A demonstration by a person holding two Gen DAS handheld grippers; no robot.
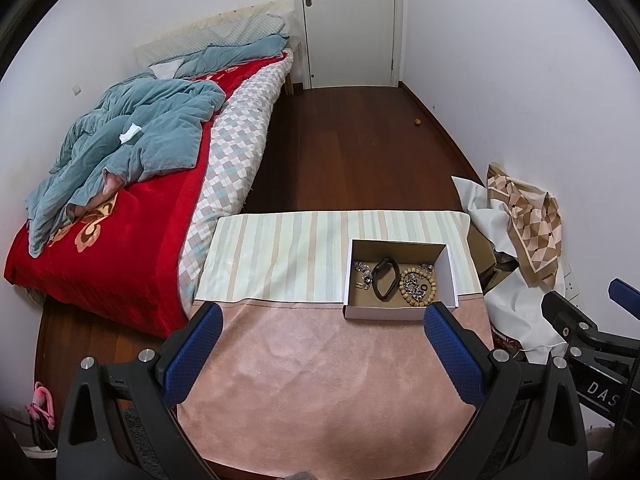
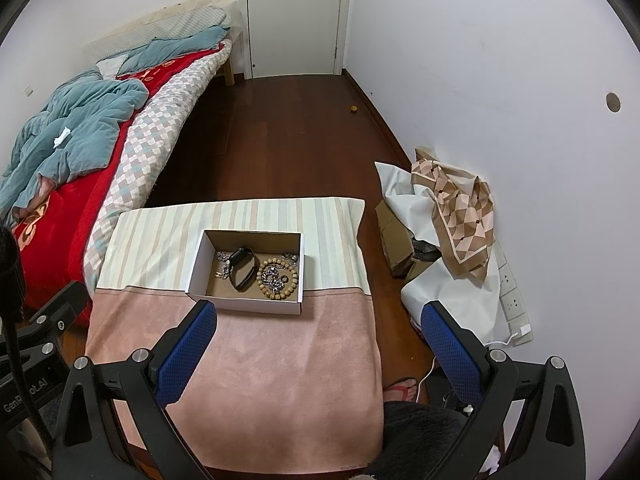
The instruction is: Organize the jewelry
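Observation:
An open cardboard box (image 1: 450, 276) (image 2: 248, 306) sits on a small table covered with pink and striped cloth (image 1: 320, 380) (image 2: 280, 360). In the box lie a black wristband (image 1: 385, 278) (image 2: 243, 268), a wooden bead bracelet (image 1: 430, 294) (image 2: 295, 278), silver chain pieces (image 1: 414, 286) (image 2: 272, 276) and small earrings (image 1: 362, 283) (image 2: 221, 274). My left gripper (image 1: 322, 320) is open and empty, held back above the pink cloth, short of the box. My right gripper (image 2: 318, 318) is open and empty, near the box's front right.
A bed with red blanket (image 1: 120, 240) and blue quilt (image 1: 132, 140) lies left. Bags and a patterned scarf (image 1: 532, 220) (image 2: 460, 208) pile against the right wall. A power strip (image 2: 512, 292) lies there. Wooden floor (image 1: 352, 148) leads to a closed door (image 1: 348, 20).

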